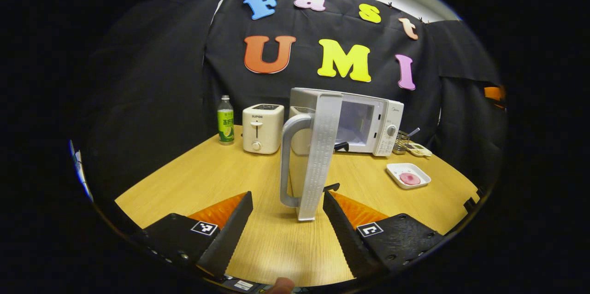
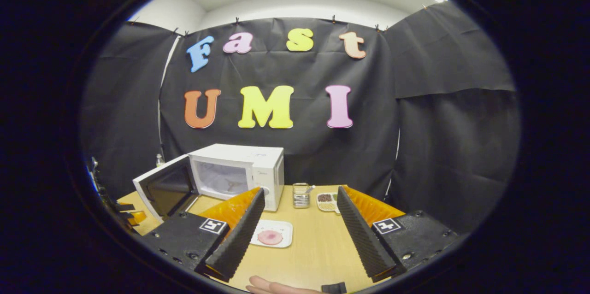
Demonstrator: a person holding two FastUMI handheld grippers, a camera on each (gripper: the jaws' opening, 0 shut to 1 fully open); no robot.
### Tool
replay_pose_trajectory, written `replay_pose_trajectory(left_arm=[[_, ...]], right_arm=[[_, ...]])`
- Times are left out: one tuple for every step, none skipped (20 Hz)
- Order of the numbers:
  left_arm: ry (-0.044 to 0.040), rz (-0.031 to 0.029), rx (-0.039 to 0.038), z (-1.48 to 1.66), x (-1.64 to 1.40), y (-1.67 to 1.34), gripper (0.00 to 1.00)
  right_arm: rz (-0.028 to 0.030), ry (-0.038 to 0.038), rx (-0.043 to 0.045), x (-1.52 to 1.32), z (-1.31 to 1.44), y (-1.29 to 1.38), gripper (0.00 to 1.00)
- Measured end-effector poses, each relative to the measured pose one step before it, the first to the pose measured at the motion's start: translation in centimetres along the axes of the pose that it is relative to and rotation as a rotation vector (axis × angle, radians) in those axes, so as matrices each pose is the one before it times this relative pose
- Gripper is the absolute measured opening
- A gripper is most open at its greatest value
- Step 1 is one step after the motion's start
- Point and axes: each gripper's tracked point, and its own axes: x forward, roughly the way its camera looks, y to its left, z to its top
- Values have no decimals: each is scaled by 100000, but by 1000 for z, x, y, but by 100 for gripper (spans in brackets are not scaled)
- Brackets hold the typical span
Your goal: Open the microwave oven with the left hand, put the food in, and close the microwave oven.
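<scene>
A white microwave oven (image 1: 368,123) stands at the back of the wooden table (image 1: 193,179), its door (image 1: 318,155) swung wide open toward me, edge-on, with the grey handle (image 1: 289,160) on its left side. My left gripper (image 1: 288,211) is open just in front of the door's lower edge, holding nothing. A pink round piece of food (image 1: 409,178) lies on a white square plate (image 1: 396,172) to the right. In the right gripper view the open microwave (image 2: 239,172) is at left, and the plate (image 2: 283,229) with food (image 2: 270,237) lies ahead of my open right gripper (image 2: 299,220).
A white toaster (image 1: 262,128) and a green-labelled bottle (image 1: 225,121) stand left of the microwave. A small metal rack (image 2: 300,195) and a divided dish (image 2: 326,202) sit to its right. Part of the left gripper (image 2: 124,213) shows at the table's left edge.
</scene>
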Motion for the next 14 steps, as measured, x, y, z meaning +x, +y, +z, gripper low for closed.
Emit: replay_pose_trajectory(left_arm=[[-1955,507,584,968,-683,-77,93],[-2501,-390,-47,1211,-593,-169,93],[-1749,-149,-602,1226,-471,-27,93],[-2638,-253,-850,1443,-492,-185,93],[-2087,-23,-592,1446,-366,-124,93],[-1291,-221,-452,1328,-289,-282,93],[-1325,324,641,1219,-502,-284,93],[-1549,1299,1401,1218,-182,-154,94],[-1736,1635,2097,1272,-119,-44,93],[-1801,978,2191,1216,-151,-294,93],[-1492,375,1746,1169,-2,-576,93],[-1231,-509,897,1081,137,-877,93],[-1046,-445,252,810,131,-802,93],[-487,-783,531,885,179,-869,93]], right_arm=[[-121,1487,-666,470,-161,-13,100],[285,1271,-861,418,-180,41,100],[-181,1107,-1004,388,-123,-104,100],[314,1466,-811,421,-115,-129,100],[1215,1674,-307,552,-297,153,94],[2008,2484,-446,514,-435,319,94],[1801,2889,-553,585,-379,213,94],[1211,2286,-496,644,-265,-54,100],[473,2217,-728,723,-216,-180,100],[330,2798,-665,892,-345,-210,100],[924,3388,-148,955,-356,-96,100],[1966,3484,-60,930,-353,162,100],[1817,3450,298,1055,-221,39,100],[1021,3939,608,1246,-386,-299,100]])
